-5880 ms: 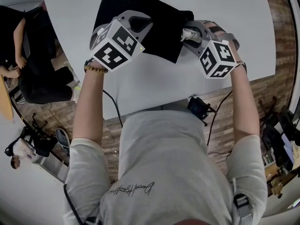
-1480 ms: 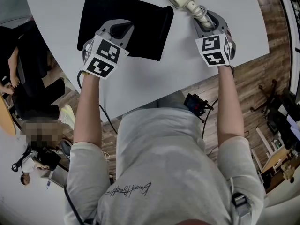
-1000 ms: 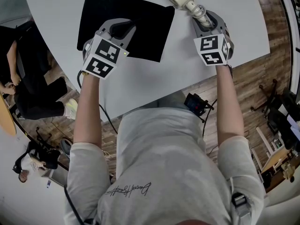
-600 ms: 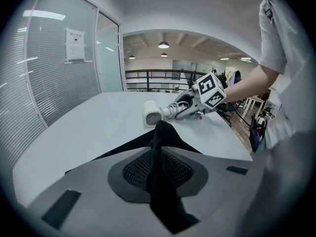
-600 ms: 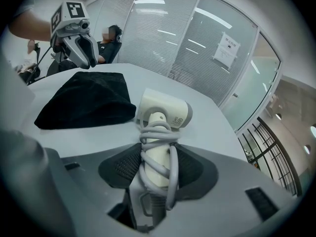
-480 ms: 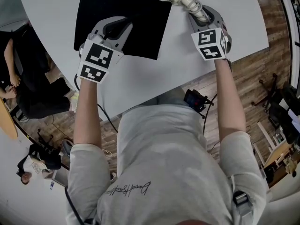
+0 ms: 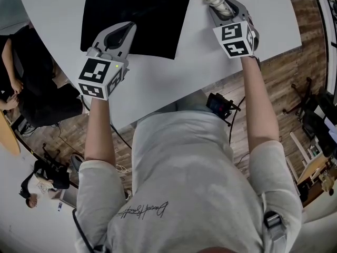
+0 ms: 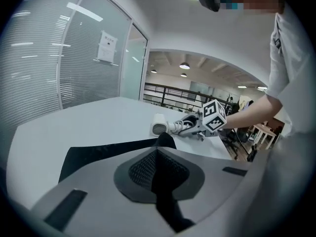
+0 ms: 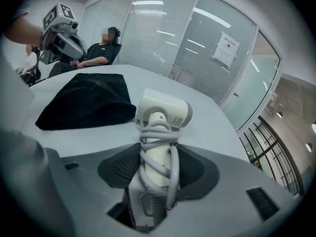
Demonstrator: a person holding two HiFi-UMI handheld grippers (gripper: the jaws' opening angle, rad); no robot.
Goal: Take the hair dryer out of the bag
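shirt script, glass-wall notice: seemingly illegible

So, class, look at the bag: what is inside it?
The bag lies on the table; its black cloth hides the inside. The dryer is outside it, gripped by the handle in the right gripper.

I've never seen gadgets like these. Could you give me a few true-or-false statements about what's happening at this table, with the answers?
1. The hair dryer is outside the bag. True.
2. A bare hand holds the hair dryer. False: the right gripper grips its handle.
3. A cord is wound round the handle. True.
4. The bag hangs in the air. False: it lies flat on the white table.
5. The left gripper is shut with nothing in it. True.
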